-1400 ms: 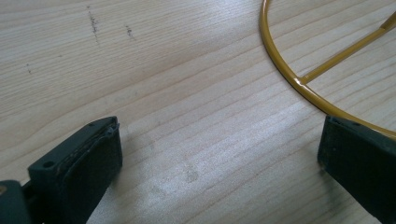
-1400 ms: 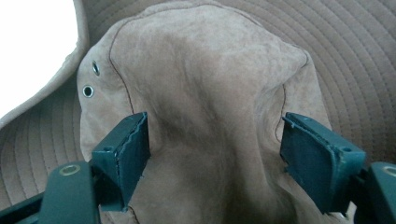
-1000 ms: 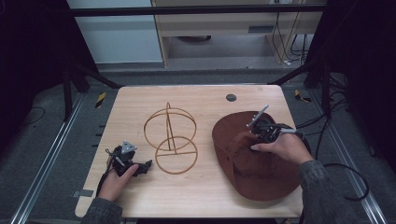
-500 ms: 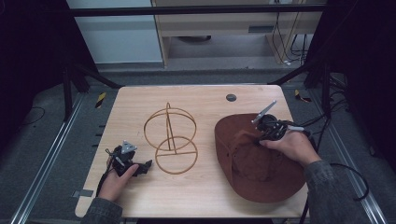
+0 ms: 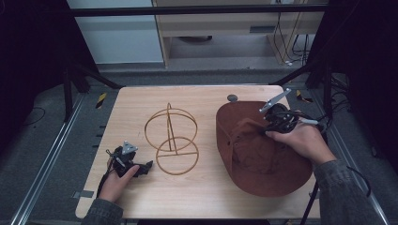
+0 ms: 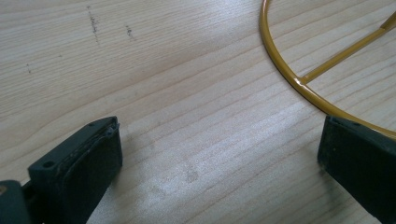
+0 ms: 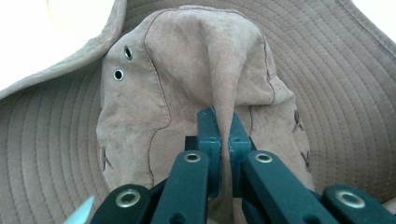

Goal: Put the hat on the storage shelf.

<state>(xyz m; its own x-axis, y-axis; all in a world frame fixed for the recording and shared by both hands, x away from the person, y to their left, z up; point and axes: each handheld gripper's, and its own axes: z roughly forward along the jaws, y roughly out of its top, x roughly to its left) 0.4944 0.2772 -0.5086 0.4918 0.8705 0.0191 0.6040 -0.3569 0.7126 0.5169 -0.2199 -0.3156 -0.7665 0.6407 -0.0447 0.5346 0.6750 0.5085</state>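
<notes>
A big brown hat (image 5: 263, 159) lies on the right side of the wooden table (image 5: 206, 98). The right gripper (image 5: 272, 117) sits on top of it, near the upper right of the high view. In the right gripper view its jaws are pinched tight on a fold of cloth at the hat's soft top (image 7: 205, 65), and the cloth is pulled up into a little ridge between them.

In the middle of the table stands a gold wire stand (image 5: 171, 138), made of rings and a thin bar (it looks like a stand for a hat, but that is my guess). Nothing is on it yet.

The left gripper (image 5: 129, 164) rests low at the lower left of the high view, just beside the stand's bottom ring. In the left gripper view its jaws are spread wide with only bare wood between them.

So I think the job is only starting. The hat is grabbed, but it is not on the stand. It would need to be lifted and carried over to the left.
</notes>
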